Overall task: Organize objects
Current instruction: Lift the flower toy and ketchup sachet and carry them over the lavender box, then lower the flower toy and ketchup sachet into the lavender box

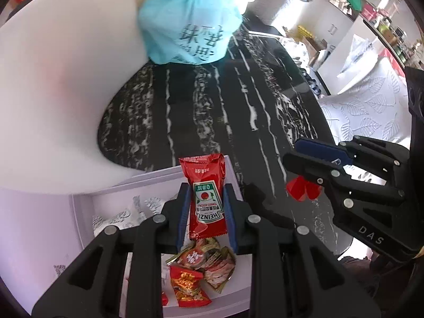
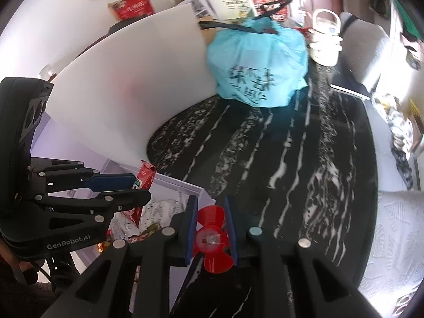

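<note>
Over the white box (image 1: 79, 206) at the edge of the black marbled surface (image 1: 212, 111): left tongs (image 1: 206, 212) clamped on a red ketchup sachet (image 1: 205, 198), held upright above snack packets (image 1: 198, 270) inside. Just beside, over the surface: right tongs (image 2: 210, 228) clamped on a small red plastic propeller (image 2: 213, 238). Further back, a tied blue bag (image 2: 257, 63).
</note>
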A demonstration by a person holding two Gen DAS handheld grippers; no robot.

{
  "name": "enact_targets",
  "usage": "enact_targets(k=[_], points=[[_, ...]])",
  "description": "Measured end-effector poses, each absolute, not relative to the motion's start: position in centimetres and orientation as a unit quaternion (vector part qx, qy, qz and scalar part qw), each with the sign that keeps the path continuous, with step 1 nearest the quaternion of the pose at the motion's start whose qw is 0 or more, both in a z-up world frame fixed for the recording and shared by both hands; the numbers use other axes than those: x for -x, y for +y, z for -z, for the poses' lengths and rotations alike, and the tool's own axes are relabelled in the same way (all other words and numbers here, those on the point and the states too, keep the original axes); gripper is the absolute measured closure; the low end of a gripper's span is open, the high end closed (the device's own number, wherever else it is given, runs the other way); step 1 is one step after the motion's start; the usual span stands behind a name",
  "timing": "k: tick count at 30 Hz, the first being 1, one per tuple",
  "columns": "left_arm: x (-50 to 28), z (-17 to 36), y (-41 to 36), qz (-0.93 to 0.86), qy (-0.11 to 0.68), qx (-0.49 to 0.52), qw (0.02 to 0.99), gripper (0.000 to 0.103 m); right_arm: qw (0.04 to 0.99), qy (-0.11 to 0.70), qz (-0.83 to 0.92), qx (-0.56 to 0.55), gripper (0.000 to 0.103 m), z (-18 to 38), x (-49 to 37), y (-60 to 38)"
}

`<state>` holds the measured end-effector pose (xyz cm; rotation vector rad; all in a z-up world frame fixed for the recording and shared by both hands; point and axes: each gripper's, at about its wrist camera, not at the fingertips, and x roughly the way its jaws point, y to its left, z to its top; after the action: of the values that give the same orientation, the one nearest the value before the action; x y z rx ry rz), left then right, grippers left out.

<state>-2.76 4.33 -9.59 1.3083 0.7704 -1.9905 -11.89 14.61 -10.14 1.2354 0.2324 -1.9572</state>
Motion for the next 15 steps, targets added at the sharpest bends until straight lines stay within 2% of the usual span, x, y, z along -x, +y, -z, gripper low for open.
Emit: enact_targets(k=[15], points=[[-1.1,9.3,7.6,0.733,0.322,-0.472,0.368,0.080,0.466,0.143,0.735,-0.472,0.083,9.8,8.1,12.6]])
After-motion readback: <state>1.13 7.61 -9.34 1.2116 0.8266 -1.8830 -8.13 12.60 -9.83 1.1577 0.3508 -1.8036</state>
